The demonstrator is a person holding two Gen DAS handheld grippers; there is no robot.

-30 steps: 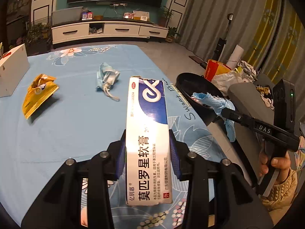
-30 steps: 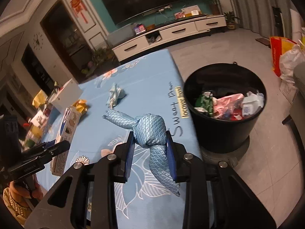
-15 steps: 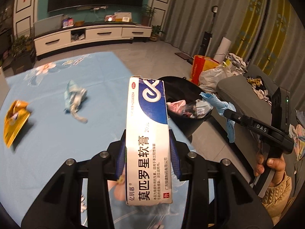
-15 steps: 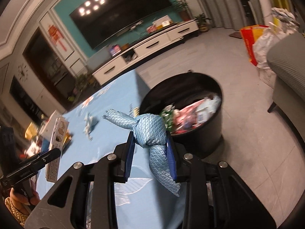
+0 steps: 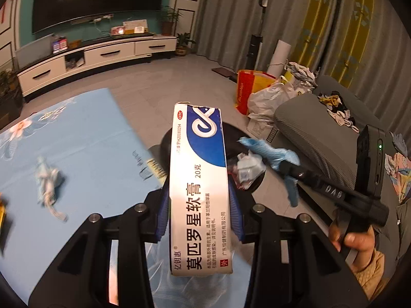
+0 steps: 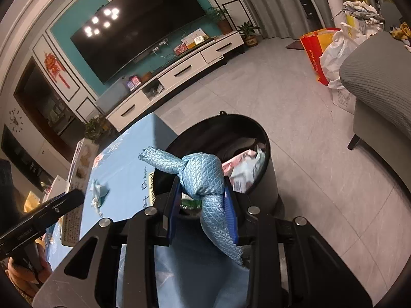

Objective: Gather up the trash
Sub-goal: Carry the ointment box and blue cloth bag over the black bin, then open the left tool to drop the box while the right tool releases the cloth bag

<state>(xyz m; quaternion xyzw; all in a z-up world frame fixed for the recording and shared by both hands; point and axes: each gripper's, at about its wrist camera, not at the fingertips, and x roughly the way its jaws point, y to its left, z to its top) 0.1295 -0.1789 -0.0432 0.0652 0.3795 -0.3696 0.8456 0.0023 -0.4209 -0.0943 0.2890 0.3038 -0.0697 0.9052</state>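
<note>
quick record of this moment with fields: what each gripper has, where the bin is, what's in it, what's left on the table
left gripper: shut on ointment box
right gripper: shut on knotted blue bag
trash bin: black, on the floor at the table's edge, just beyond both grippers
bin contents: pink and white wrappers, something green
table: blue floral cloth, crumpled face mask left on it

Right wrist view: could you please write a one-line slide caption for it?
Right gripper clamps a knotted blue quilted bag above the black trash bin beside the blue table.
</note>
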